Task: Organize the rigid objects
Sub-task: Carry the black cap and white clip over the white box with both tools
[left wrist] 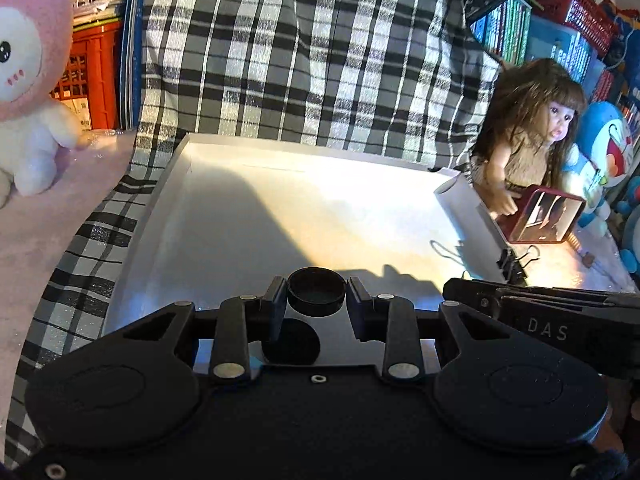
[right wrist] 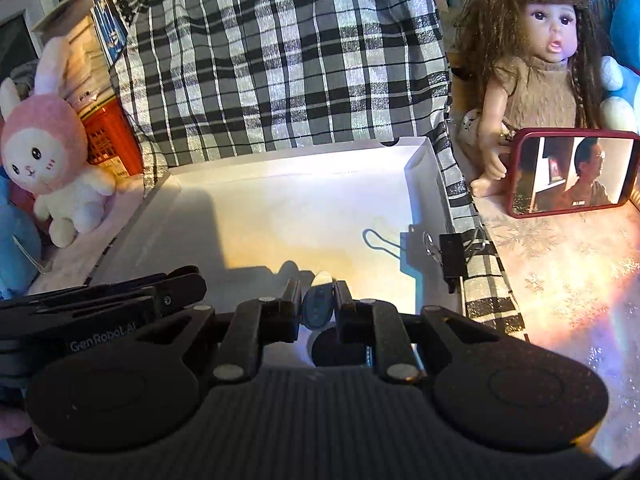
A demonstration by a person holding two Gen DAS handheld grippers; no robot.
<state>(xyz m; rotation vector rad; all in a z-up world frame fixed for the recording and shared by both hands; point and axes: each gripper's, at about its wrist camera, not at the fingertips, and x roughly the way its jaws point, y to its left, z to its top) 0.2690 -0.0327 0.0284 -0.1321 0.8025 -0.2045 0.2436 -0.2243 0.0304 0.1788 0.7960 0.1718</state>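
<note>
A shallow white box [left wrist: 168, 184] lies on plaid cloth, its floor bare. My left gripper [left wrist: 316, 285] is shut on a black round cap [left wrist: 316, 300] and holds it just above the box's near end, where its shadow falls. In the right wrist view my right gripper [right wrist: 318, 286] is shut on a small blue-grey oval piece [right wrist: 316, 308] with a pale tip, over the near edge of the same box [right wrist: 424, 172]. The two grippers sit side by side: the right gripper's body [left wrist: 552, 316] shows at right, the left gripper's body [right wrist: 112, 300] at left.
A black binder clip [right wrist: 452, 256] grips the box's right wall. A doll [right wrist: 540, 68] and a red-framed phone [right wrist: 572, 172] stand to the right, with a blue plush [left wrist: 604, 152] beyond. A pink bunny plush [right wrist: 52, 152] sits left. Plaid cloth [left wrist: 300, 52] rises behind the box.
</note>
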